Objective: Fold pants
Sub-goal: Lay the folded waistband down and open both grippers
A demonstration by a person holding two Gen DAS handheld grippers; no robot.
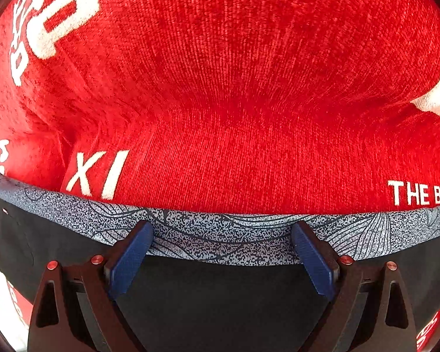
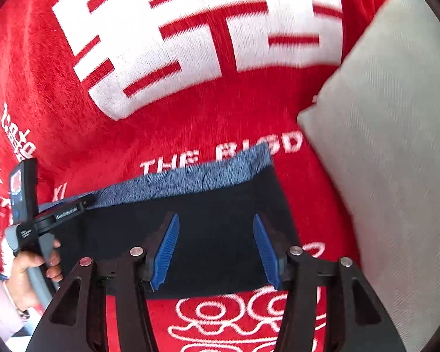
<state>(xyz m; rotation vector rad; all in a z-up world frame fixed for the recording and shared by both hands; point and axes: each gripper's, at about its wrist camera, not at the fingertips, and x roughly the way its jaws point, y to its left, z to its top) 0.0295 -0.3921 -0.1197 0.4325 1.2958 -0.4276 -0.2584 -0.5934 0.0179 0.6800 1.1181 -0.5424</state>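
The pants (image 1: 220,293) are black with a blue-grey speckled waistband (image 1: 73,211) and lie folded flat on a red blanket. My left gripper (image 1: 222,231) hangs just over the waistband, open, its blue pads wide apart and nothing pinched between them. In the right wrist view the pants (image 2: 220,199) form a dark rectangle with the waistband (image 2: 205,176) along the far edge. My right gripper (image 2: 216,218) stands open above the black cloth, holding nothing. The left gripper's body (image 2: 29,205) shows at the pants' left end, held by a hand (image 2: 29,264).
The red blanket (image 1: 220,88) with large white lettering (image 2: 190,44) covers the whole surface under the pants. A grey cushion (image 2: 395,117) lies on it to the right of the pants.
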